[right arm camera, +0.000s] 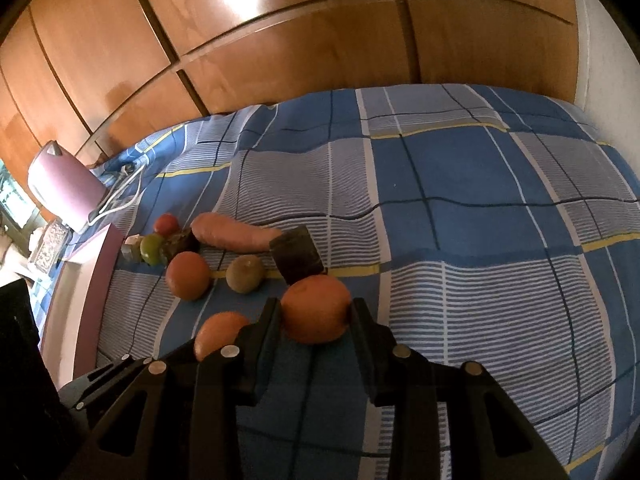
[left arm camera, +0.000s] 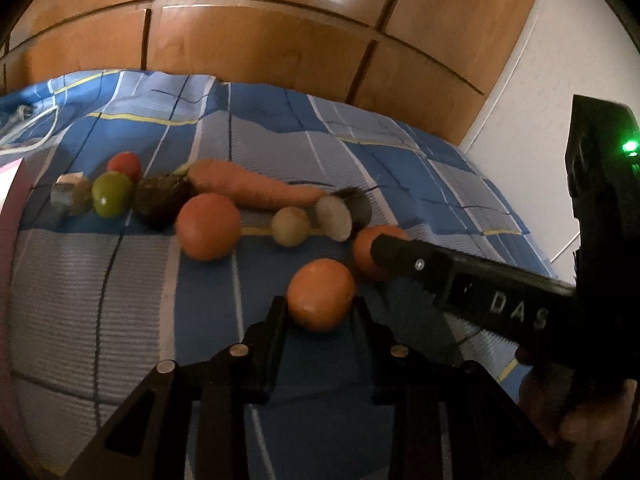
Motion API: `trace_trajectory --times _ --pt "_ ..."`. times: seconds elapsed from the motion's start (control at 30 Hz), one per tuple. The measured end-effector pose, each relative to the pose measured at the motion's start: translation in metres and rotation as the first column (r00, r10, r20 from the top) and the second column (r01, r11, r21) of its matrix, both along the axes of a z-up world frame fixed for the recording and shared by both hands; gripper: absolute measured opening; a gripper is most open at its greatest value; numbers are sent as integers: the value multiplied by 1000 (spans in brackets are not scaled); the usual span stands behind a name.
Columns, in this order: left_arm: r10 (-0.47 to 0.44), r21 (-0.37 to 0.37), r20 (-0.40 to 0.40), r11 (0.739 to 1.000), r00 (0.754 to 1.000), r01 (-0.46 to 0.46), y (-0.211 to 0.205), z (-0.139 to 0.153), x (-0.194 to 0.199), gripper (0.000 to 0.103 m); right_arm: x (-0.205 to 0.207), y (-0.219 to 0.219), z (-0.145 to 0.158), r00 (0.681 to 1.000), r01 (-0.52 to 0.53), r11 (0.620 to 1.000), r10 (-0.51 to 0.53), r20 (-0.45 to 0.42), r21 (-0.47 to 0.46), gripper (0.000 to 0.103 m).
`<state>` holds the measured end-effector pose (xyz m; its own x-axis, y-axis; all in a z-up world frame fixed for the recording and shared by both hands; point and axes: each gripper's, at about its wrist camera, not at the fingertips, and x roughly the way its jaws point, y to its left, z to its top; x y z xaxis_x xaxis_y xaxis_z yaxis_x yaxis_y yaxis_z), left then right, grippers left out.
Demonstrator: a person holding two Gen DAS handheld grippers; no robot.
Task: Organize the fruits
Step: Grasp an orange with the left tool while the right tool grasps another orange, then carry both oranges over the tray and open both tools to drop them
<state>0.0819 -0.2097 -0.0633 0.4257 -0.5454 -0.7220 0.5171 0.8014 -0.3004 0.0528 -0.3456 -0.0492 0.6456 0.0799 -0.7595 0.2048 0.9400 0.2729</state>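
On a blue checked bedspread point(left arm camera: 120, 300), my left gripper point(left arm camera: 320, 309) is shut on an orange point(left arm camera: 320, 294), one pad on each side. In the right wrist view my right gripper point(right arm camera: 316, 314) is shut on a second orange point(right arm camera: 316, 308). The left gripper's orange point(right arm camera: 220, 334) shows at that view's lower left. One of the right gripper's fingers point(left arm camera: 400, 256) crosses in front of its orange point(left arm camera: 366, 254). Behind lie a third orange point(left arm camera: 208, 226), a carrot point(left arm camera: 248, 186), a kiwi point(left arm camera: 290, 226), a dark piece with a pale cut face point(left arm camera: 334, 218), a dark fruit point(left arm camera: 160, 200), a green fruit point(left arm camera: 112, 194) and a tomato point(left arm camera: 124, 166).
A pink kettle point(right arm camera: 64, 184) with a white cord point(right arm camera: 120, 200) stands at the bed's far left. A pink board edge point(right arm camera: 100, 280) runs along the left side. Wooden wardrobe doors point(right arm camera: 280, 40) rise behind the bed. A white wall point(left arm camera: 540, 80) is on the right.
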Motion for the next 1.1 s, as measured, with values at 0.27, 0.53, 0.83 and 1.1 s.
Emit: trace_trajectory --times 0.27,0.53,0.83,1.1 --pt "45 32 5 998 999 -45 13 1 -8 32 -7 7 1 1000 -8 1000 8 -6 0 34" --pt "107 72 17 992 994 -108 33 3 -16 32 -17 23 2 999 -36 999 36 -8 -6 33" --pt "150 82 57 985 987 -155 54 19 -21 32 -21 43 7 997 -75 997 76 2 -10 31" --pt "256 67 101 962 961 -264 98 46 -21 32 -14 68 21 989 -141 990 142 37 -25 31"
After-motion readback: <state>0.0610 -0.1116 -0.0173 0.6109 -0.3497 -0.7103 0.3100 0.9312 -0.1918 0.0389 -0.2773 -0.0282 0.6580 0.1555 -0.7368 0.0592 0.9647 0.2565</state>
